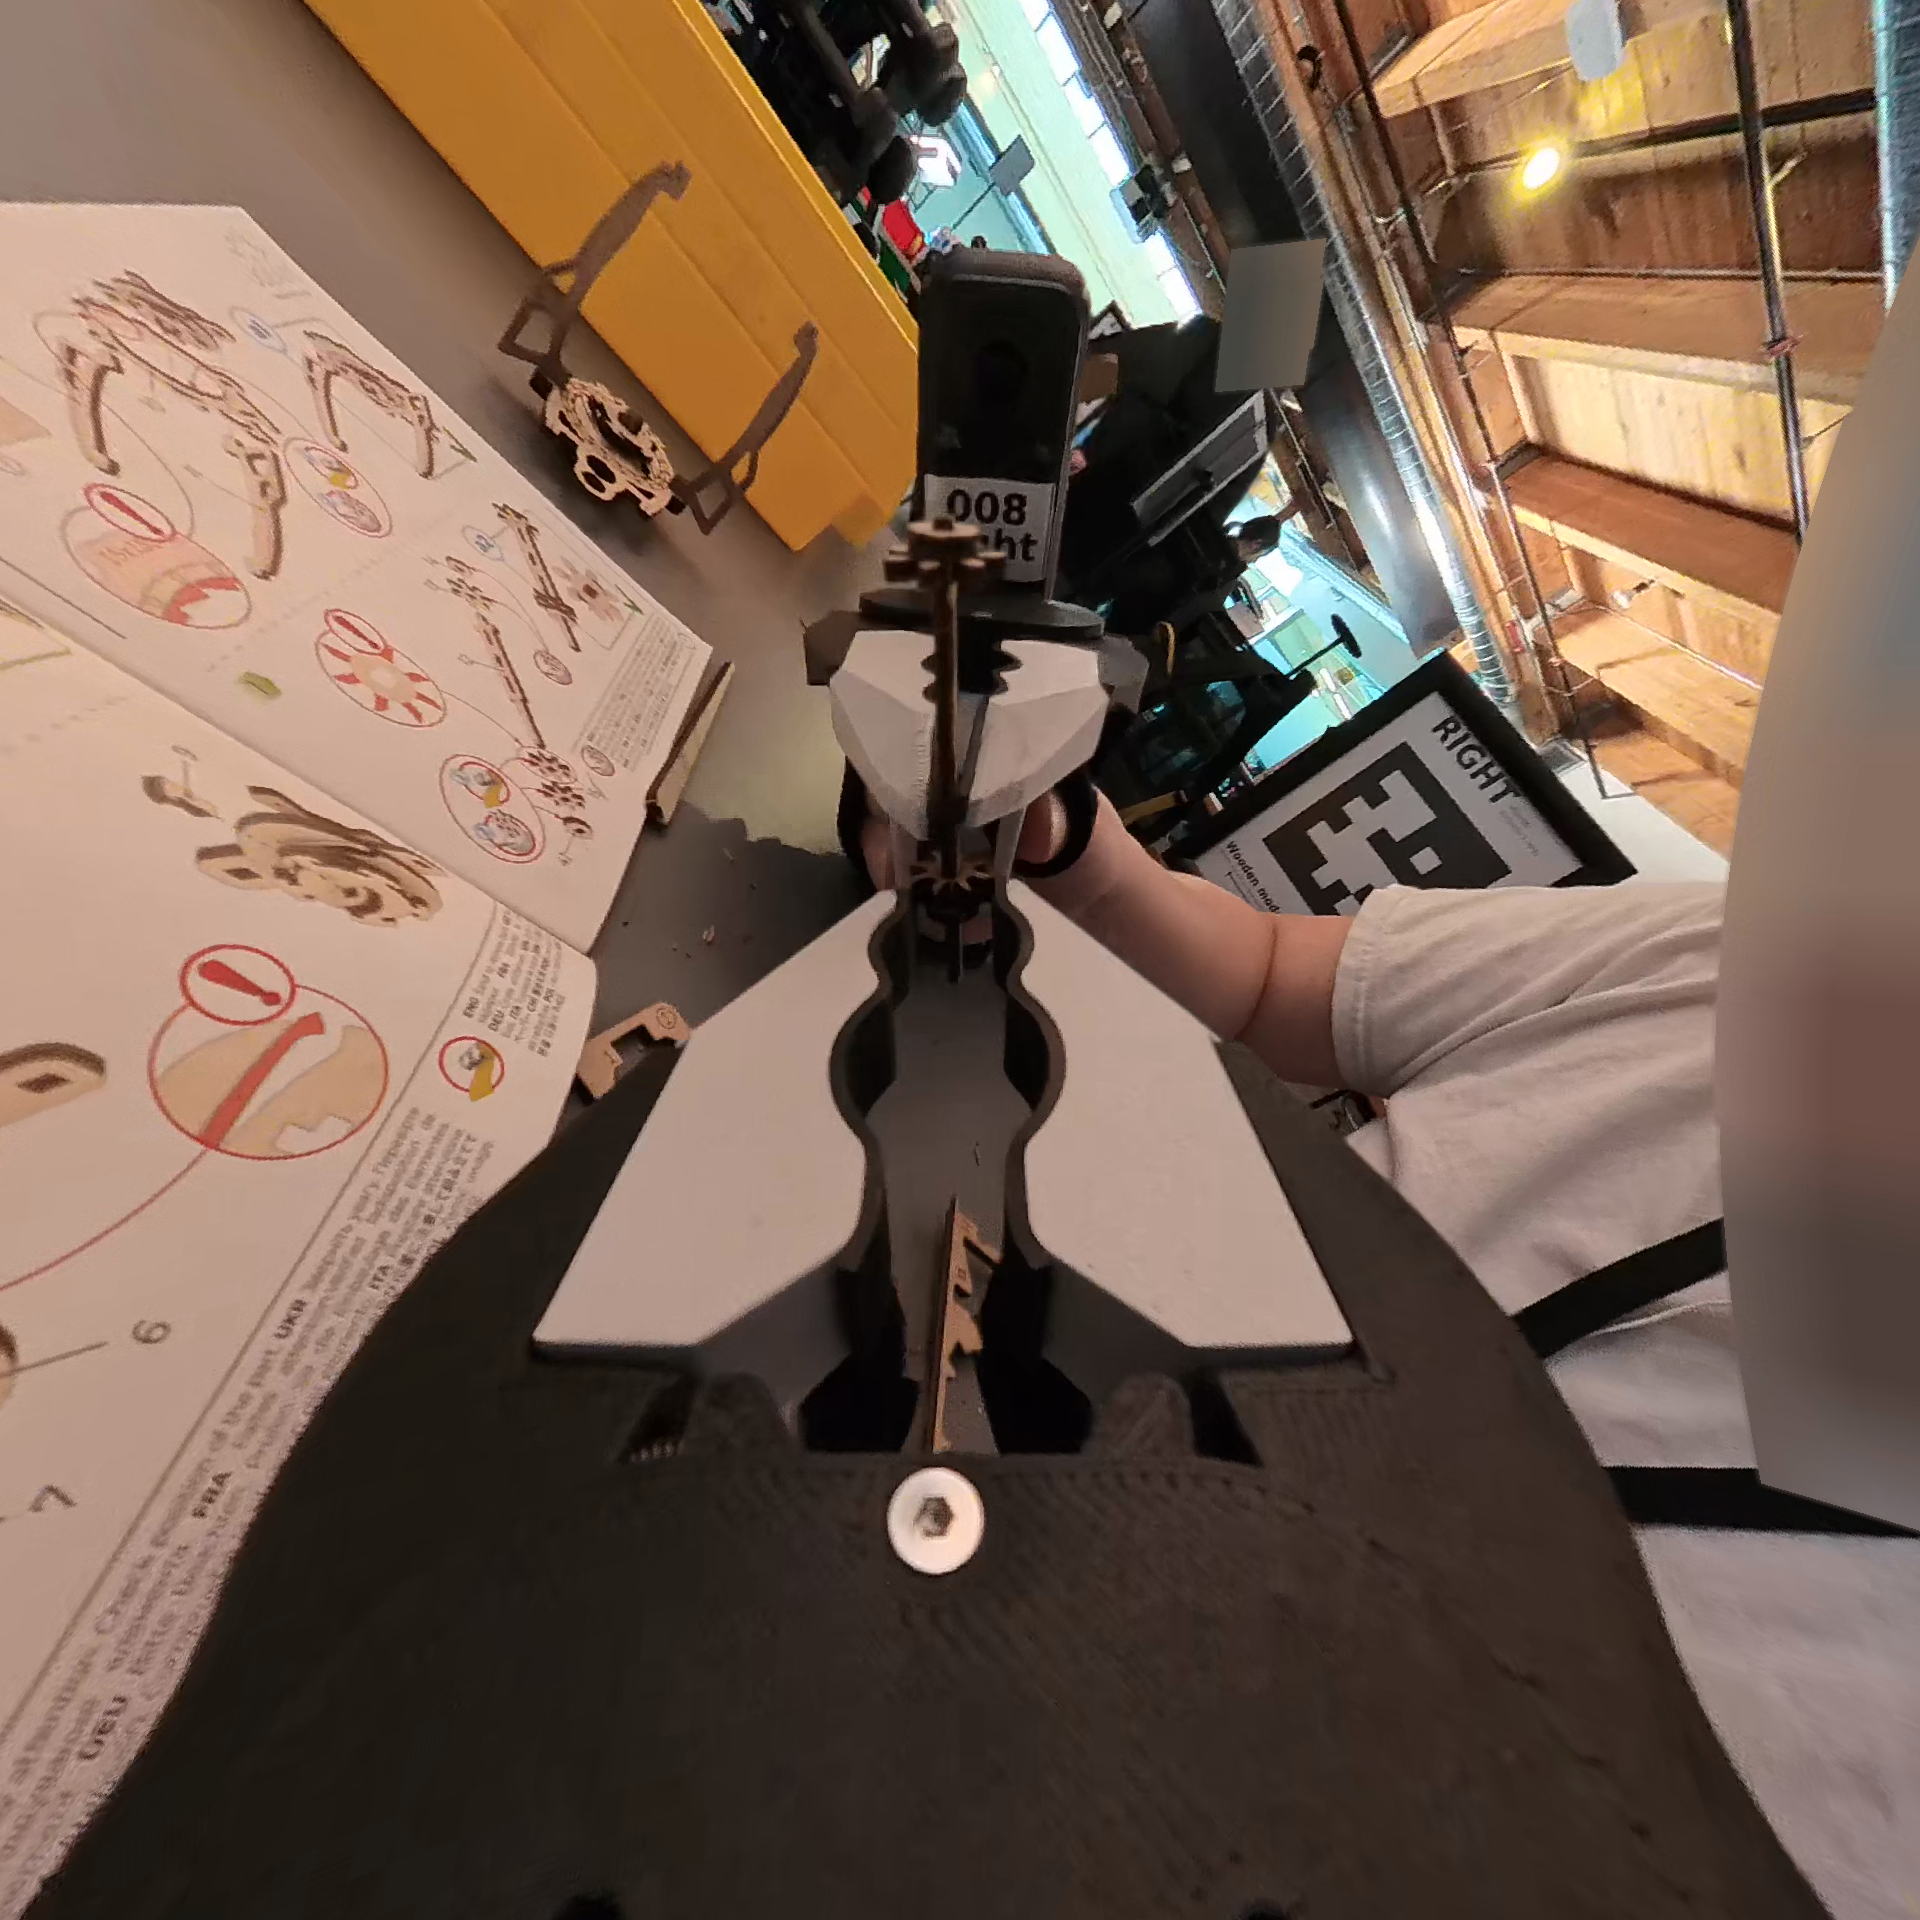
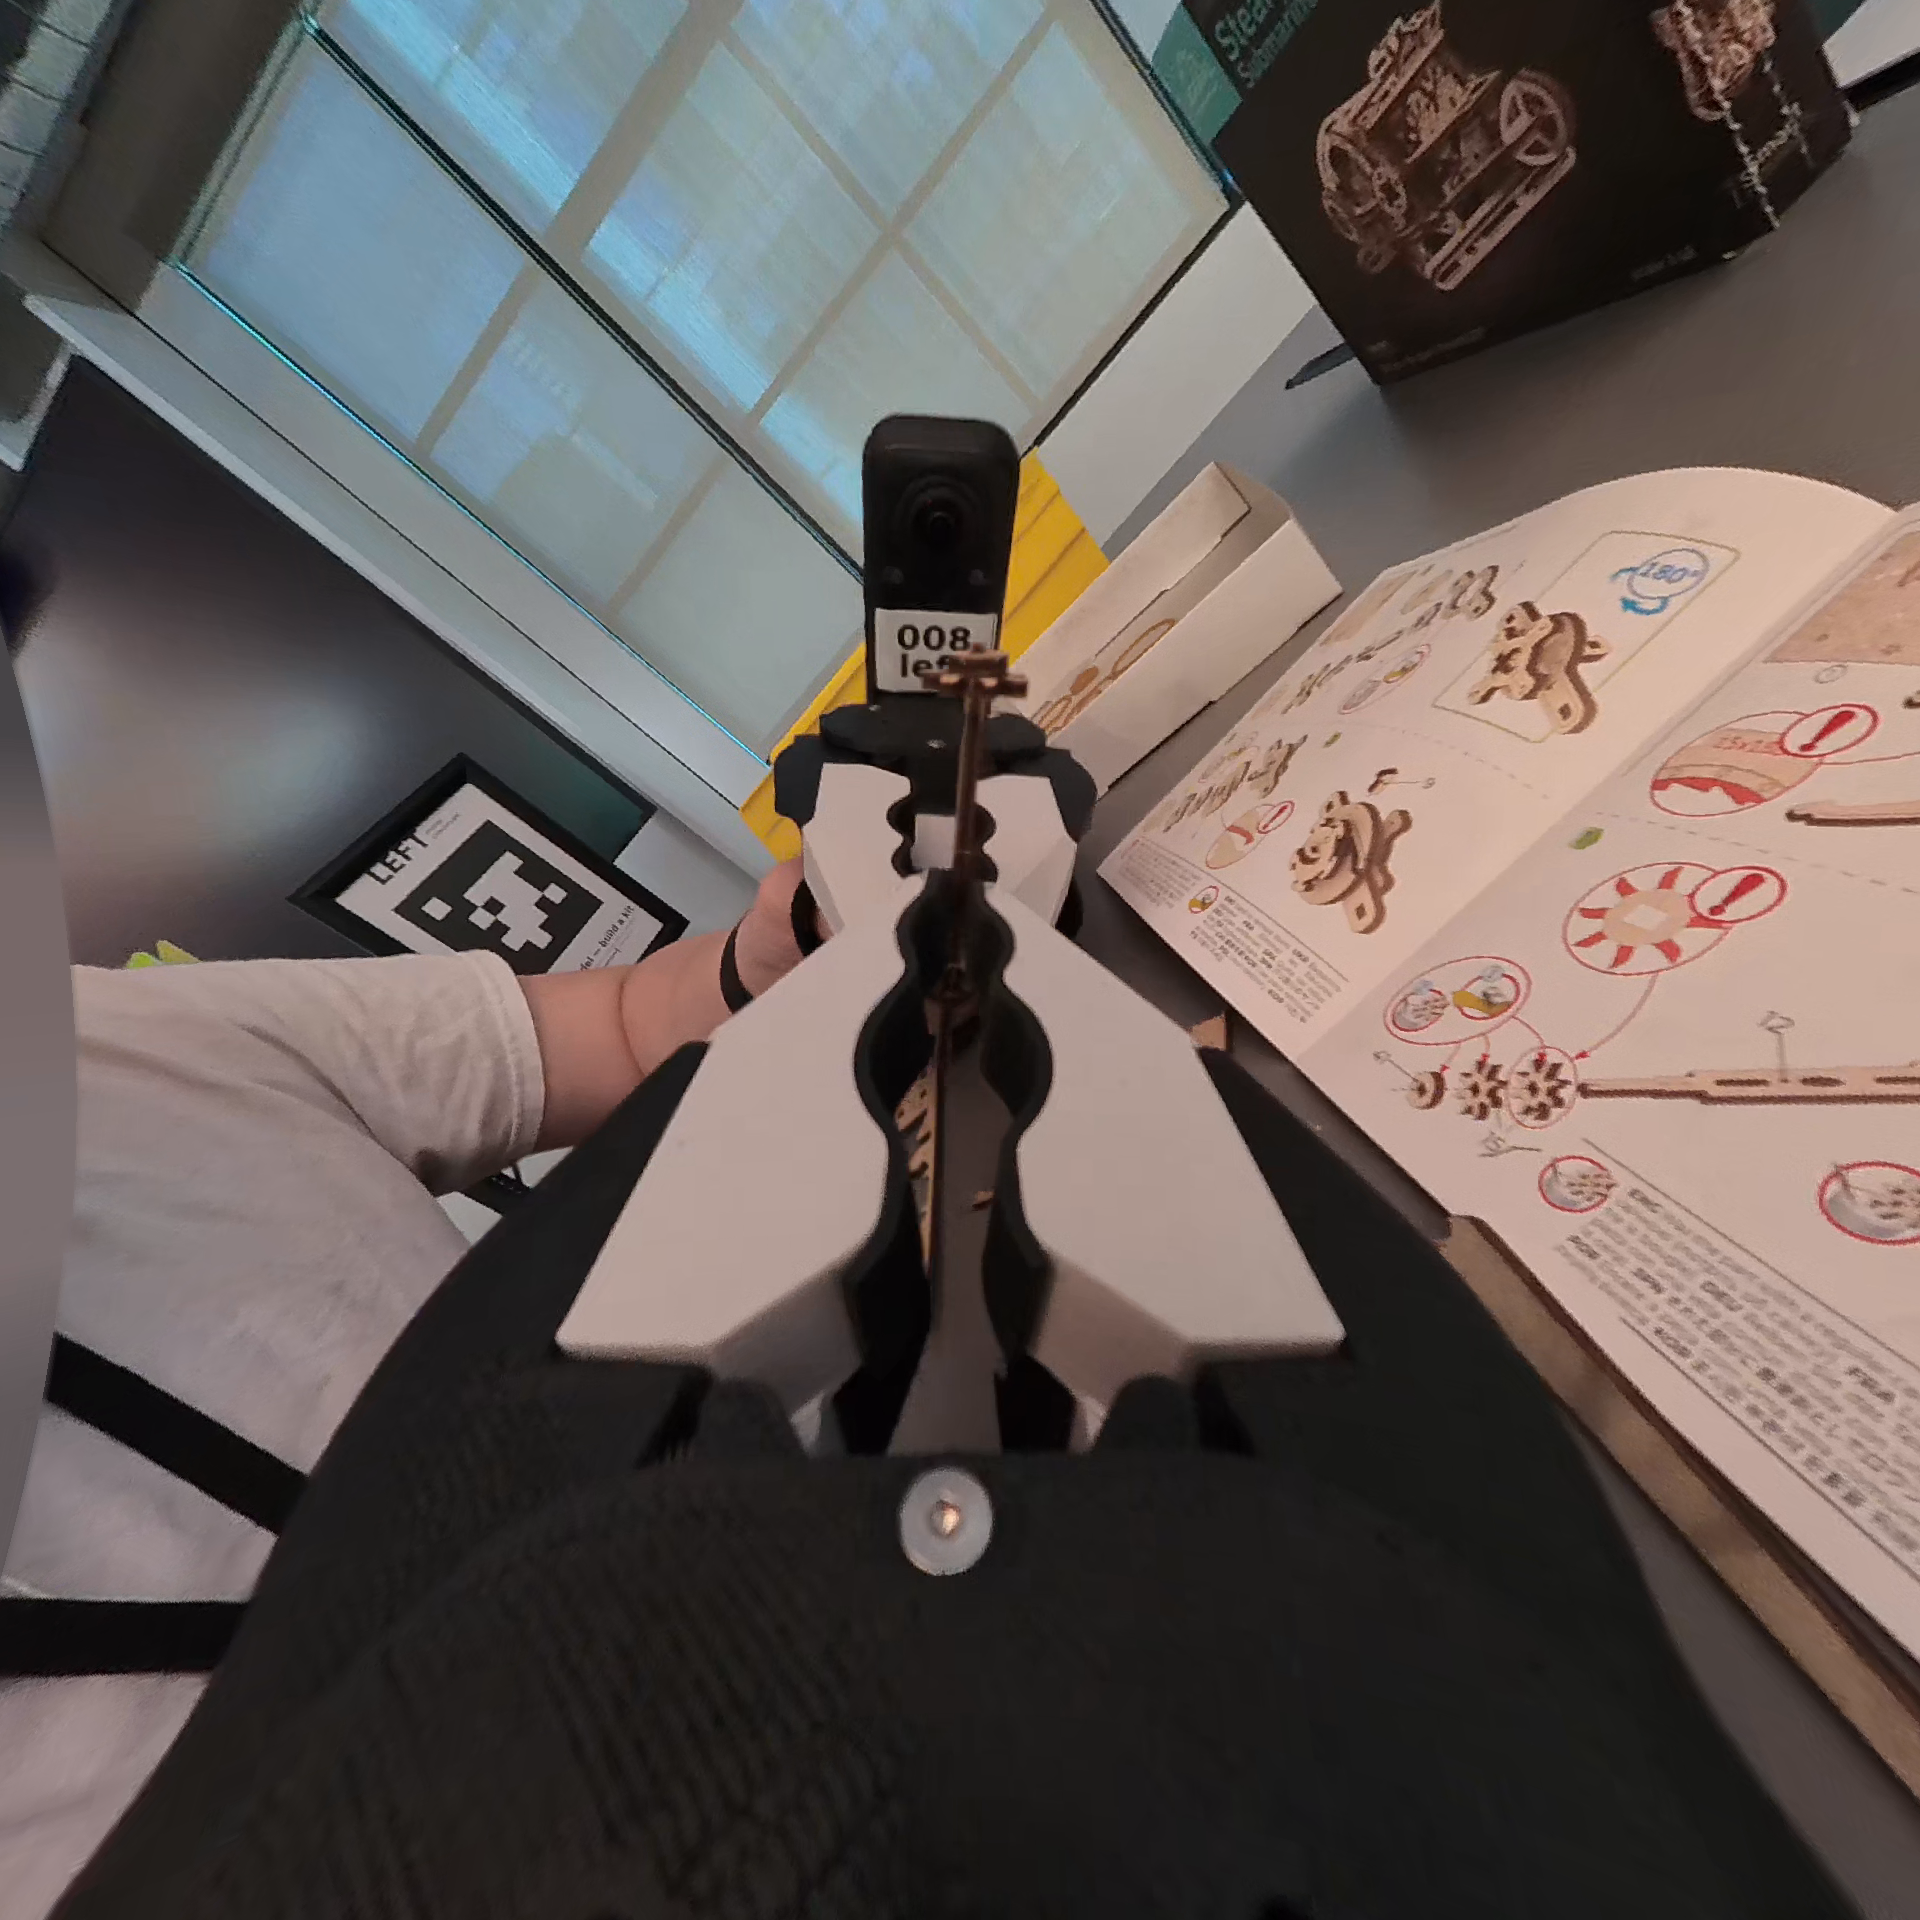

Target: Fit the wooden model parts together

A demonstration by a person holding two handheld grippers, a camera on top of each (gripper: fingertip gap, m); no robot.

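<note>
Where the two pairs of white fingers meet nose to nose, a thin wooden strip [image 1: 948, 748] runs edge-on between them. The left gripper [image 1: 948, 914] has its fingers closed on the notched end of that strip, whose toothed edge shows deep in its slot. Facing it, the right gripper [image 2: 940, 894] is clamped on the same piece from the other side, and the strip's length passes back through its jaws. Small wooden gears [image 1: 940, 556] sit on the strip's far end, above the right gripper in the left wrist view; another cluster sits right at the left fingertips.

My reading is that the work is midway. Gears are already threaded onto the strip, and both tools seem to be pressing or seating a part along it. Whether that joint is fully home cannot be told, since the strip is seen only edge-on. More remains: a partly built ring-and-legs assembly [image 1: 623, 447] stands apart on the grey table [image 1: 156, 104], and loose wooden offcuts [image 1: 634, 1044] lie near the booklet.

An open instruction booklet [image 2: 1558, 935] lies on the table beside the grippers, with a dark kit box [image 2: 1538, 166] beyond it and an open white carton [image 2: 1184, 613] nearer. A yellow bin [image 1: 665, 208] lines the table's edge. Framed marker cards [image 1: 1413, 821] stand near the person's sleeve [image 1: 1538, 1060]. Behind are a large window [image 2: 644, 343] and timber shelving [image 1: 1642, 312].
</note>
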